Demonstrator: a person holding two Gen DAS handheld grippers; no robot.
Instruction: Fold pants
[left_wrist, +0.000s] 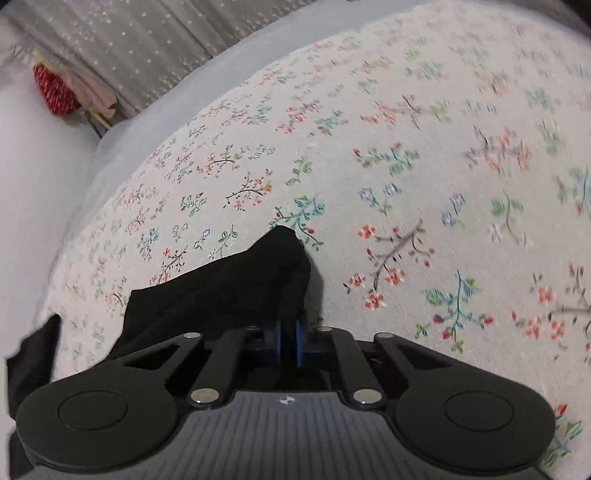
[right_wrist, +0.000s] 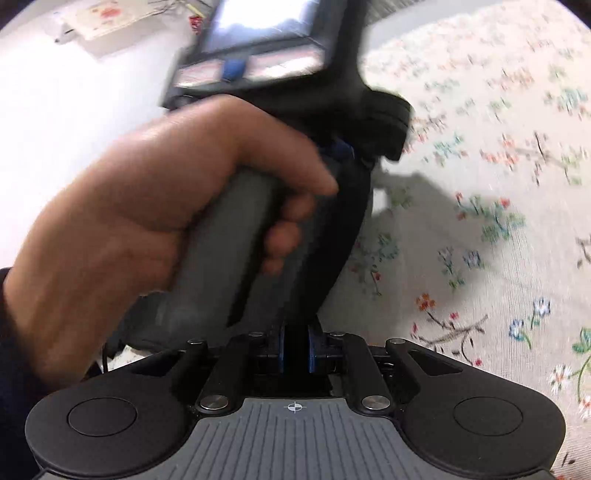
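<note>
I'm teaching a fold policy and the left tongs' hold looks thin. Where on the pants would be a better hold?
Judging from the left view, the left tongs pinch only the tip of the black pants, which drape left over the floral sheet. A deeper bite on that raised edge, entered from the near side along the fingers, would likely hold better.

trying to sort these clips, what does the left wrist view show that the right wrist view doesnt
Only the left wrist view shows the starry grey curtain, a red item by the wall, and the black pants spreading from the shut left gripper.

Only the right wrist view shows the person's hand wrapped around the other gripper's grey handle, filling the view ahead of the right gripper, which pinches dark cloth.

Both show the floral bedspread underneath, with motion blur.
</note>
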